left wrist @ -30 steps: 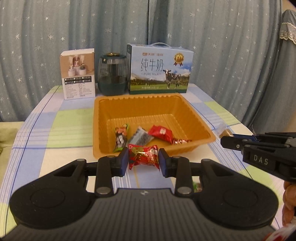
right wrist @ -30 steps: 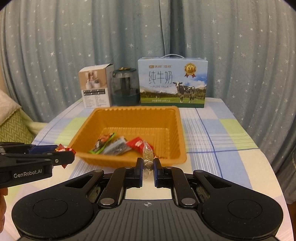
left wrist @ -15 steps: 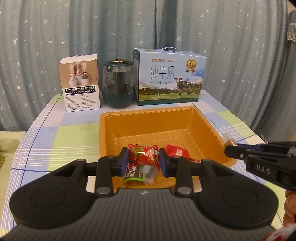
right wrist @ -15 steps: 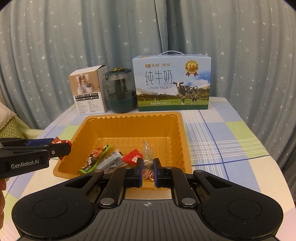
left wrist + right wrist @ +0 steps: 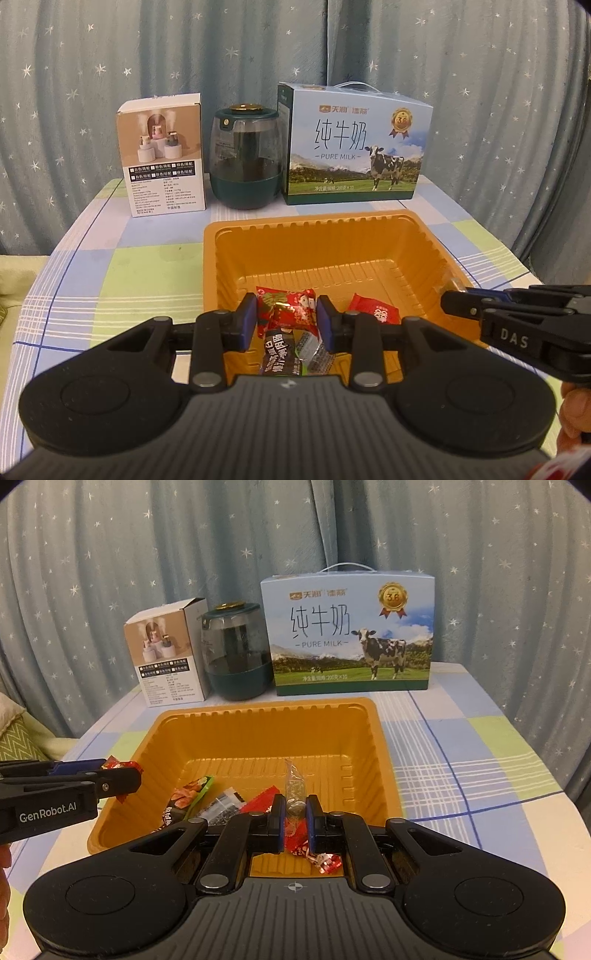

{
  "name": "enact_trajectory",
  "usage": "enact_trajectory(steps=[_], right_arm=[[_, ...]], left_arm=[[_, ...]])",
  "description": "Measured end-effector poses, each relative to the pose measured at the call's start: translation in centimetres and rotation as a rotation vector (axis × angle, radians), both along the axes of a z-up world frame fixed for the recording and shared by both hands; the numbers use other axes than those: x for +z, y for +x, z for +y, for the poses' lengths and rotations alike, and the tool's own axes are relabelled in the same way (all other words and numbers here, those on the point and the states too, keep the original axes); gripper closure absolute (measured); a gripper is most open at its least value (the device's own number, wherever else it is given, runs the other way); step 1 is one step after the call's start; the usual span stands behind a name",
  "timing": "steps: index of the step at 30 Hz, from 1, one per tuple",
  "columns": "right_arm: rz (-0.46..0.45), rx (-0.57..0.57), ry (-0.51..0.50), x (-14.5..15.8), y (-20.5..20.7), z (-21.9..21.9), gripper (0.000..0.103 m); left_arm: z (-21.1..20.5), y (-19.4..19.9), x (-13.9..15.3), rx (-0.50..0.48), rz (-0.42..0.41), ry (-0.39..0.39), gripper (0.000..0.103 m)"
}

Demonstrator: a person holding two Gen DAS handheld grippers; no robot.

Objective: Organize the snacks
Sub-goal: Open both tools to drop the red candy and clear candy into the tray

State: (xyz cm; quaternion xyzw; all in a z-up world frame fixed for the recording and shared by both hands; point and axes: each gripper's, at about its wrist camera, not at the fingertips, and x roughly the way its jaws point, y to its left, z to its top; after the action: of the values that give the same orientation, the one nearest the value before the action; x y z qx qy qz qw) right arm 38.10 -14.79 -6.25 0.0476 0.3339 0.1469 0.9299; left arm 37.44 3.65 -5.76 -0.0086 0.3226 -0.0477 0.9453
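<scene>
Red wrapper: a sweet (image 5: 286,308) is pinched in the left gripper (image 5: 286,323) over the orange tray (image 5: 258,716); a clear packet (image 5: 294,794) is pinched by the right gripper (image 5: 295,821). Dropping-off is judged underway; jaws must be spread next.

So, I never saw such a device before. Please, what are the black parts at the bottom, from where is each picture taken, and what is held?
There is no robot arm: a person holds a black two-finger tool in each hand, and a camera on each looks forward along its jaws.

In the left tool's view, the left gripper is shut on a red printed candy wrapper. In the right tool's view, the right gripper is shut on a clear plastic candy packet.

Both hang over the orange plastic tray, which holds several wrapped snacks. It lies on a checked tablecloth. Behind stand a small white carton, a dark green jar and a blue milk box.
</scene>
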Motion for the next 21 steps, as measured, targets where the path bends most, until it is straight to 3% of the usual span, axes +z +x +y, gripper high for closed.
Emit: enact_trajectory(steps=[16, 19, 20, 21], right_arm=[[0.019, -0.017, 0.004, -0.8, 1.0, -0.2, 0.092], [0.017, -0.016, 0.003, -0.8, 1.0, -0.2, 0.092], [0.017, -0.016, 0.003, -0.8, 1.0, -0.2, 0.092], [0.018, -0.017, 0.005, -0.8, 1.0, -0.2, 0.092]], left_arm=[[-0.6, 2.0, -1.1, -0.024, 0.015, -0.013, 0.071], [-0.7, 2.2, -1.5, -0.041, 0.027, -0.021, 0.065], [-0.7, 2.2, -1.5, -0.038, 0.029, -0.015, 0.056], [-0.6, 2.2, -1.5, -0.034, 0.028, -0.009, 0.055]])
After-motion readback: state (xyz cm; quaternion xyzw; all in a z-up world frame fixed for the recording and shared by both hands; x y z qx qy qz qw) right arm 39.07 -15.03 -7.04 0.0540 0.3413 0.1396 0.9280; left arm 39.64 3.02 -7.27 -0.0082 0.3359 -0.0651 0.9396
